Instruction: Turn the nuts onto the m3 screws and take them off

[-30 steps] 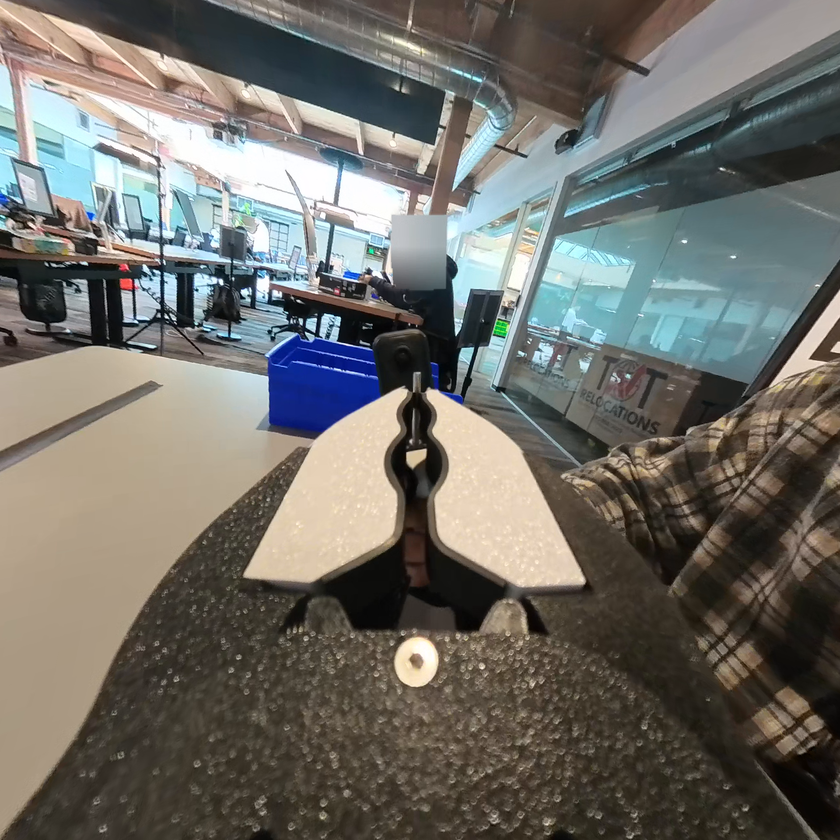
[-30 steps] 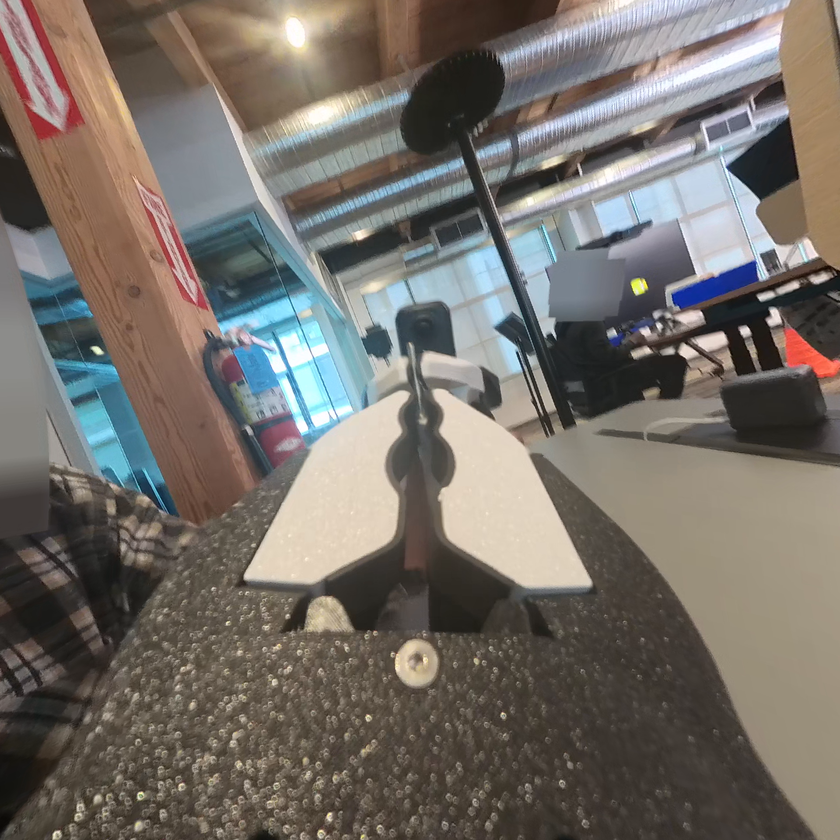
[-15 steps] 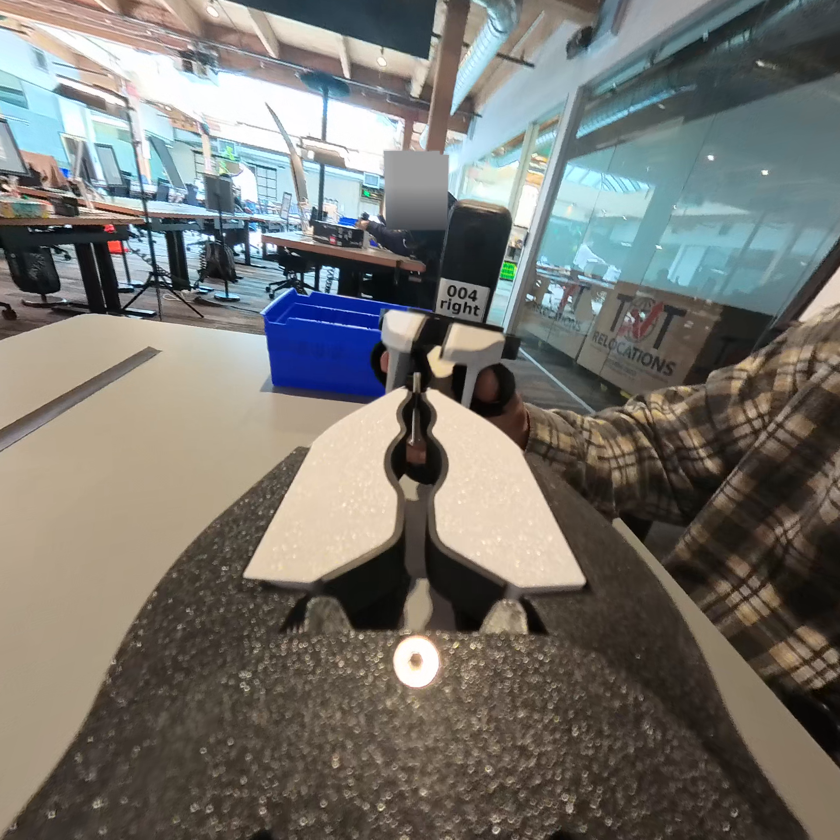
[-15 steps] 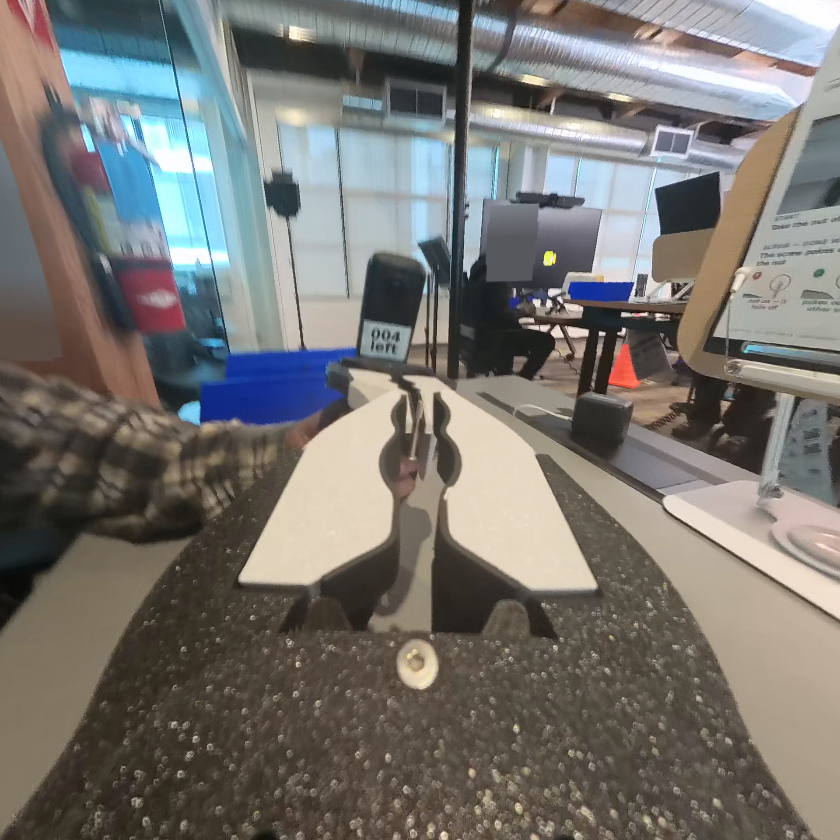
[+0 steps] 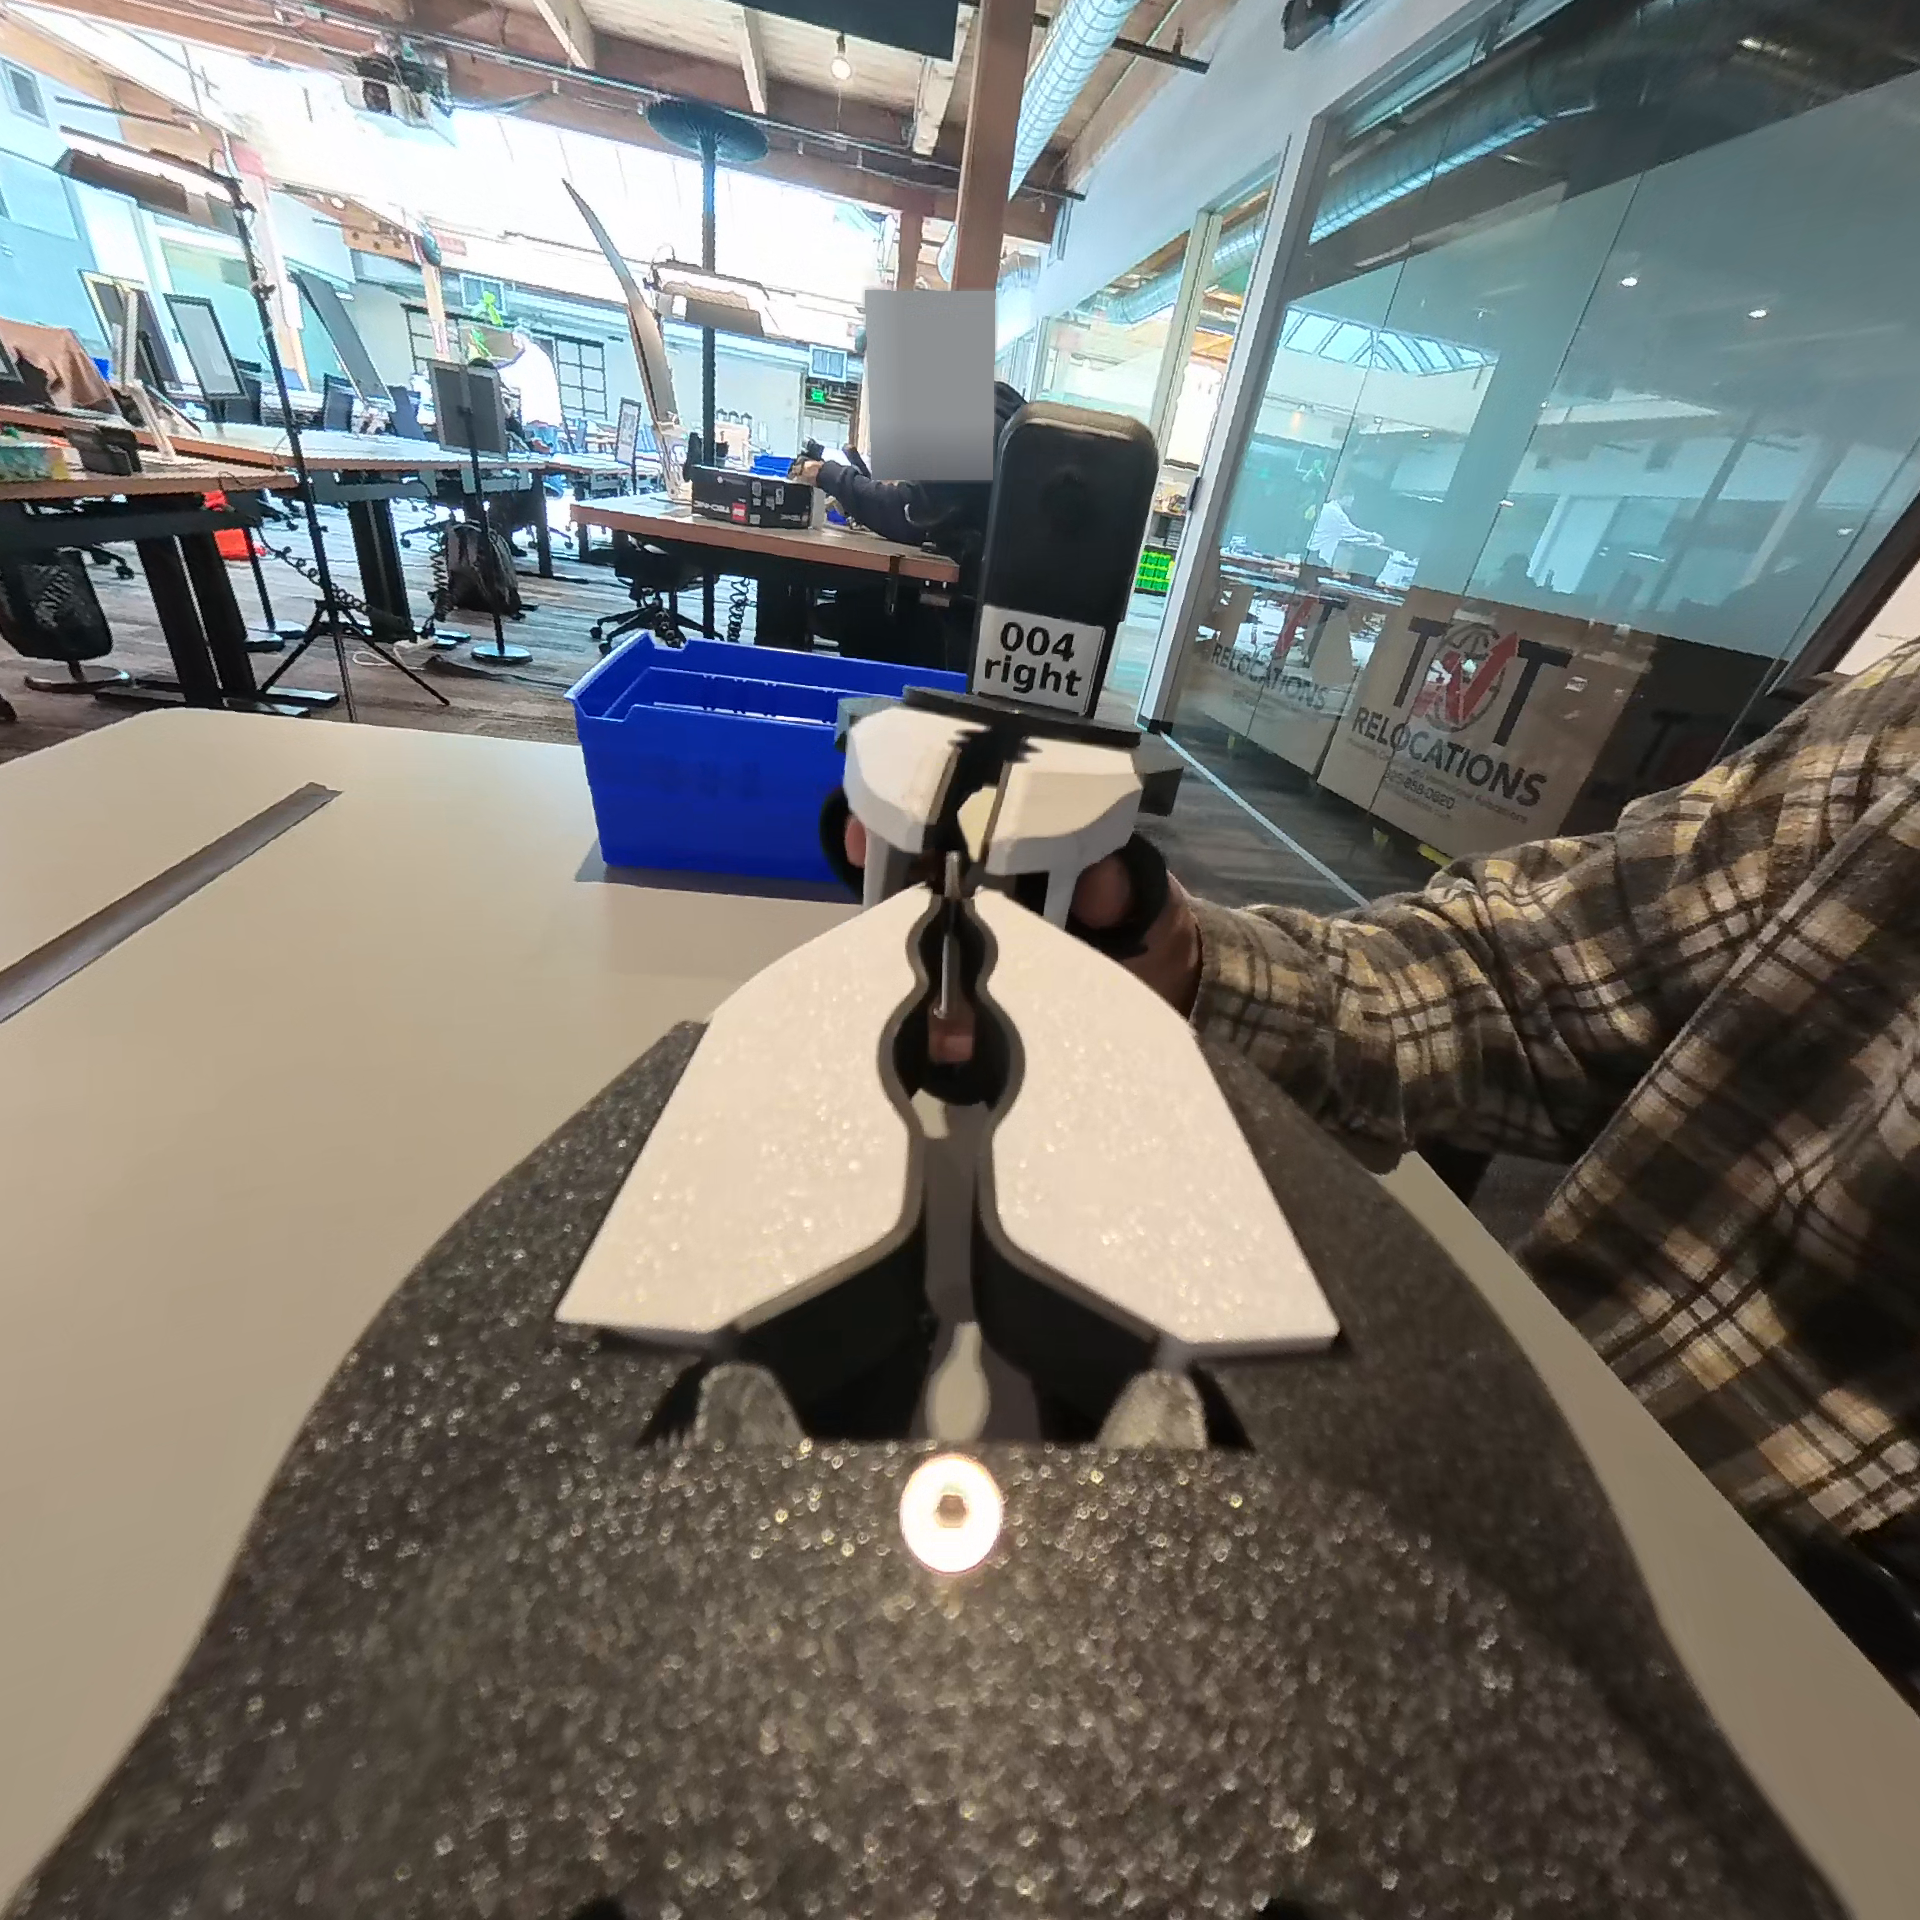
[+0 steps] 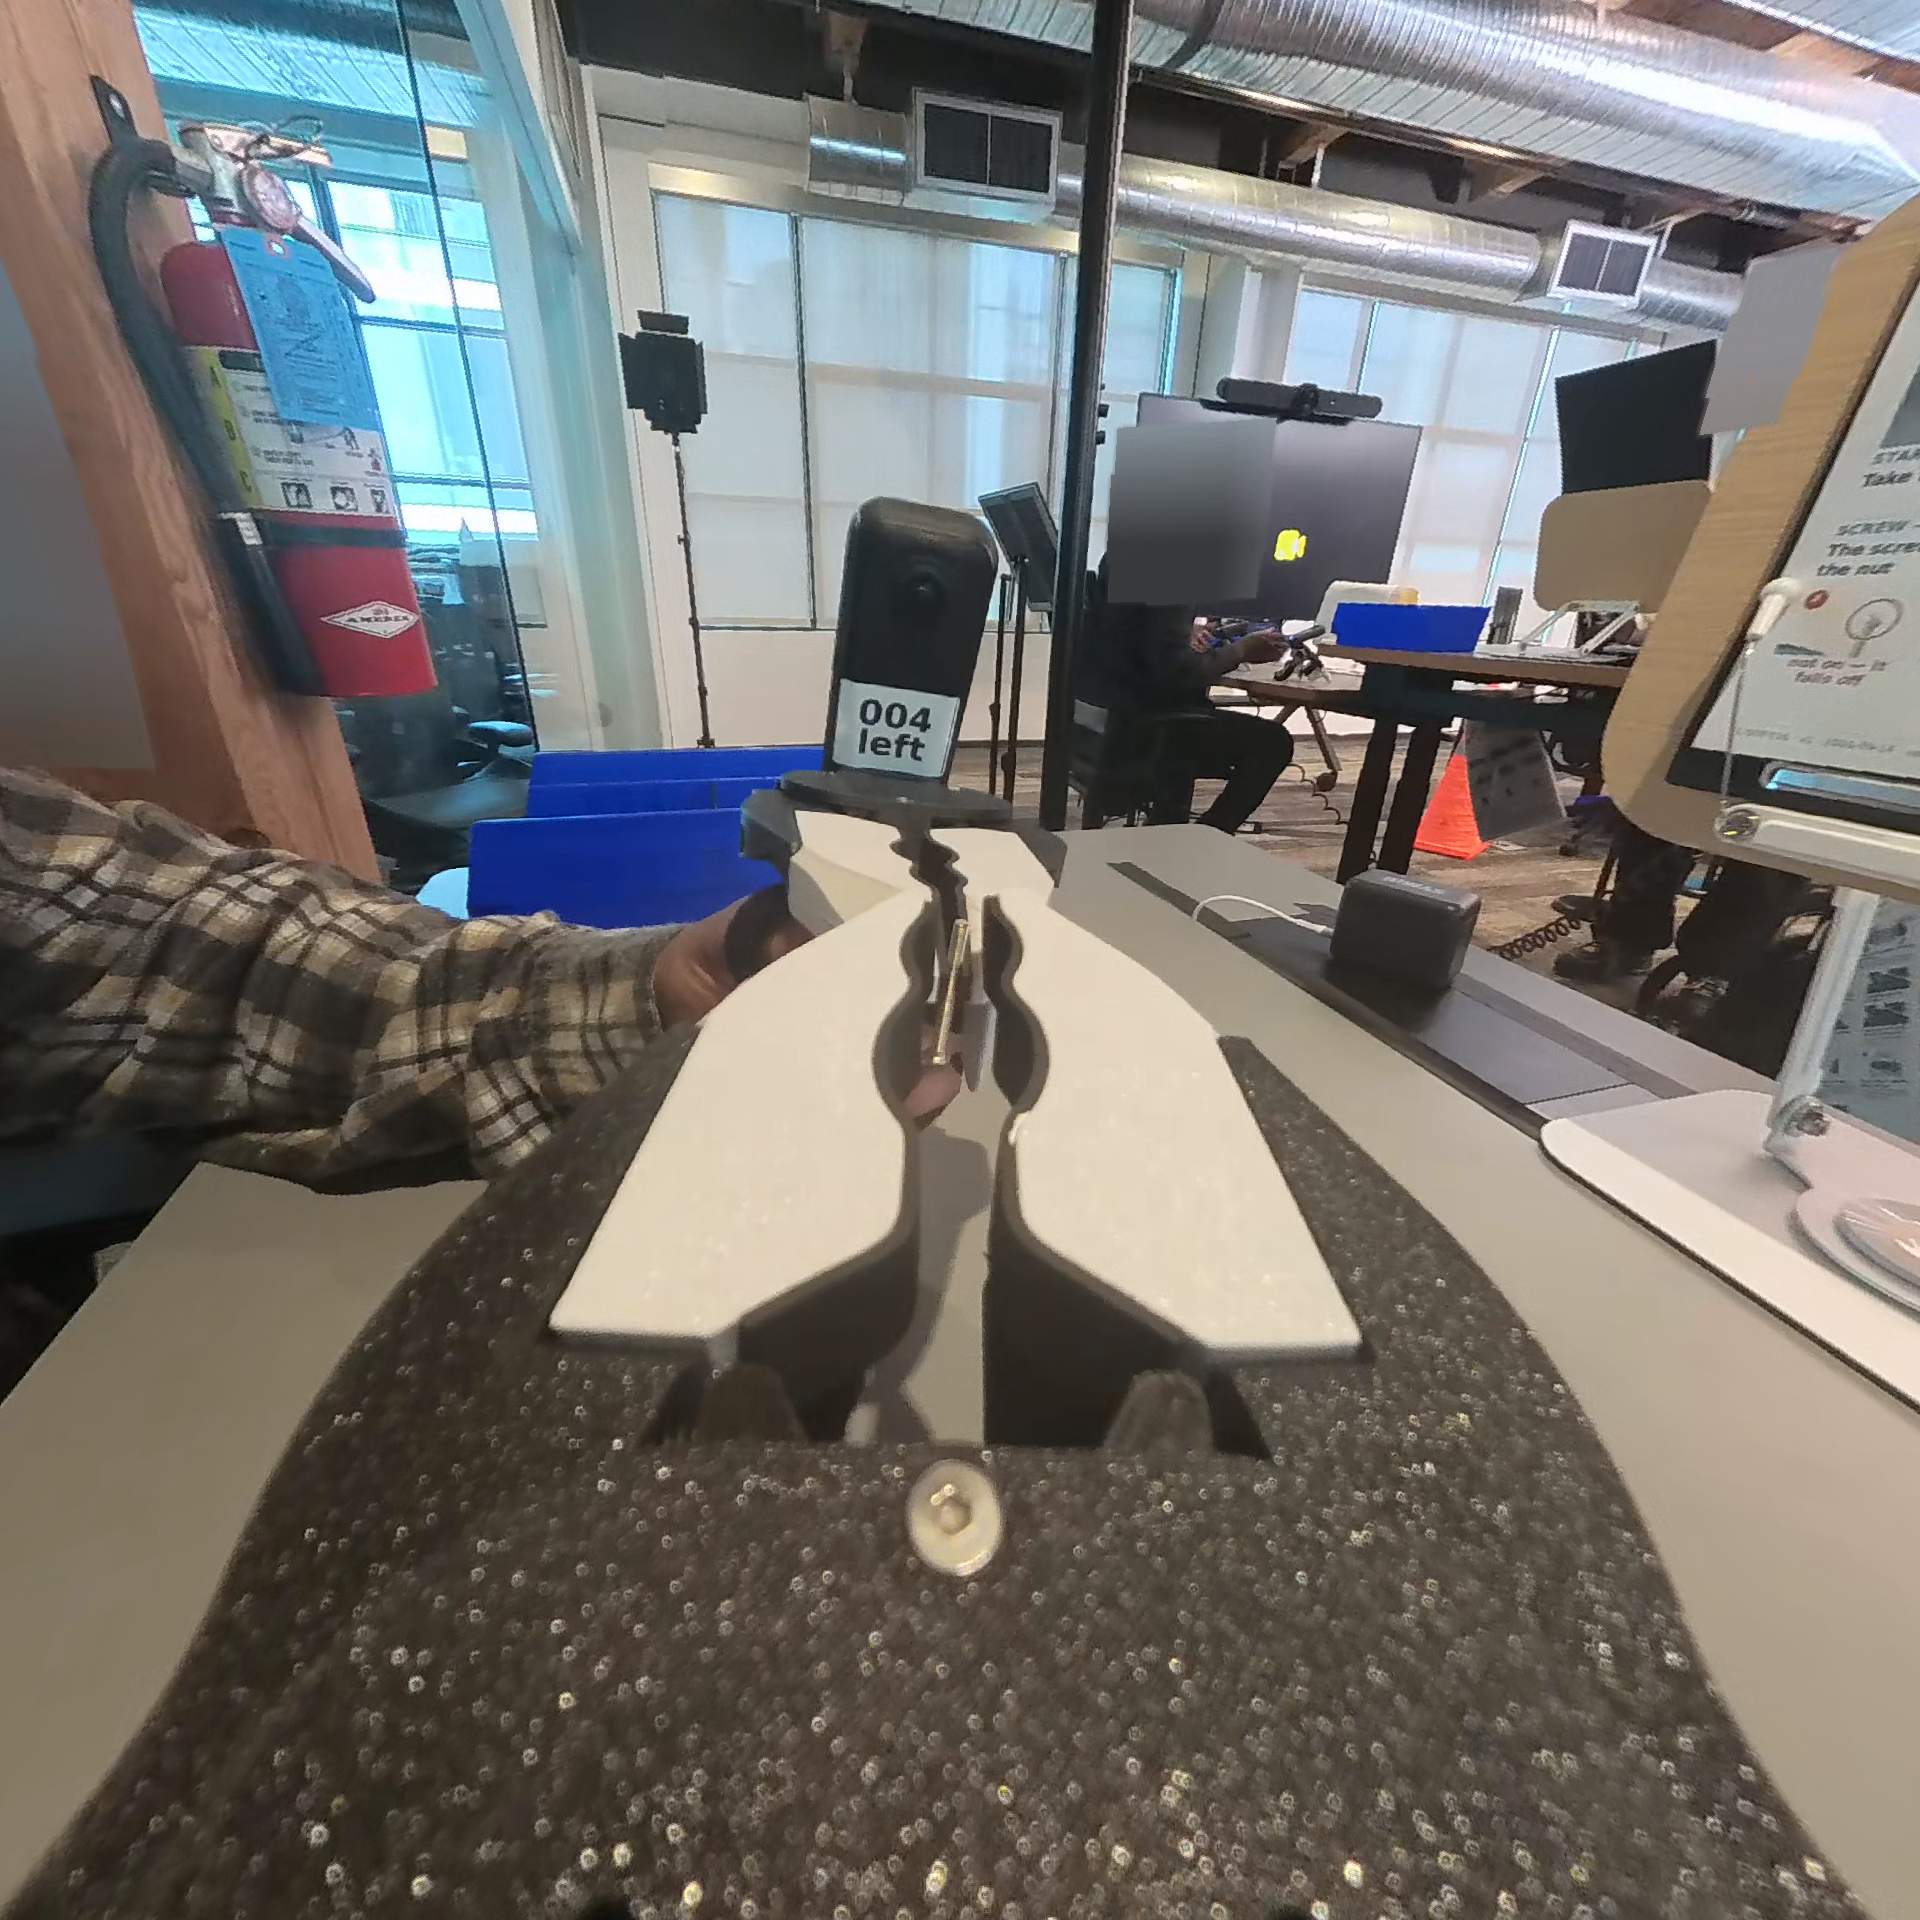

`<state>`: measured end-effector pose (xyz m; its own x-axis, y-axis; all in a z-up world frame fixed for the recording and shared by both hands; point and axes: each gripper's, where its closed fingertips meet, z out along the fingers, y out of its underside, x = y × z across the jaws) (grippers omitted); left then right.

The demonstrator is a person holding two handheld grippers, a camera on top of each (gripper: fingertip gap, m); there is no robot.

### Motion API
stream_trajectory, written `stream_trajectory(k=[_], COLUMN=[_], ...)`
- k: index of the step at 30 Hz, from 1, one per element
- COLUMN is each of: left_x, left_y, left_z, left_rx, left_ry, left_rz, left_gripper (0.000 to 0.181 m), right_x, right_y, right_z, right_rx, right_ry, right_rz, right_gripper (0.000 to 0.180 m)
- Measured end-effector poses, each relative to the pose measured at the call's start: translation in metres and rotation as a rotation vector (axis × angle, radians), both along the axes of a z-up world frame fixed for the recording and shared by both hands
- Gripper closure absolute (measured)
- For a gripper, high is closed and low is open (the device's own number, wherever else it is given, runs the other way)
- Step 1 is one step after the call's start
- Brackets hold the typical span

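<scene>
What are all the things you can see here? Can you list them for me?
table: one, pale grey, underneath
screw: one, silvery, in the left gripper's jaws
bin: one, blue, table's far edge
box: one, dark grey, on table
fire extinguisher: one, red, on wooden post
cone: one, orange, beyond table
sleeves: two, plaid, behind the grippers
left gripper: one, white, shut on screw
right gripper: one, white, jaws slightly apart, grip unclear

The left gripper (image 5: pixel 948 914) is pinching a thin screw (image 5: pixel 945 961) upright, facing the right gripper (image 5: pixel 987 821) near the desk's (image 5: pixel 312 1039) far edge.
</scene>
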<state>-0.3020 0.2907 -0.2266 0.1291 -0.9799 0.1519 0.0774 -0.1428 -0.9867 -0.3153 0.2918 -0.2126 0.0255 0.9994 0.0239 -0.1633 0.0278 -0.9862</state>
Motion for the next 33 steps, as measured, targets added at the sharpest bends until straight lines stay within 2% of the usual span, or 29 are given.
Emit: stream_trajectory(k=[7, 33], left_x=[0.002, 0.007], left_y=[-0.001, 0.0], left_z=[0.0, -0.014], left_rx=[-0.001, -0.008], left_ry=[0.002, 0.059], left_rz=[-0.006, -0.017], left_gripper=[0.179, 0.173], right_x=[-0.001, 0.003], right_y=[-0.001, -0.003], right_z=[-0.001, 0.003], right_rx=[-0.005, -0.077], right_ry=[-0.002, 0.025], right_rz=[0.01, 0.075], right_gripper=[0.177, 0.178])
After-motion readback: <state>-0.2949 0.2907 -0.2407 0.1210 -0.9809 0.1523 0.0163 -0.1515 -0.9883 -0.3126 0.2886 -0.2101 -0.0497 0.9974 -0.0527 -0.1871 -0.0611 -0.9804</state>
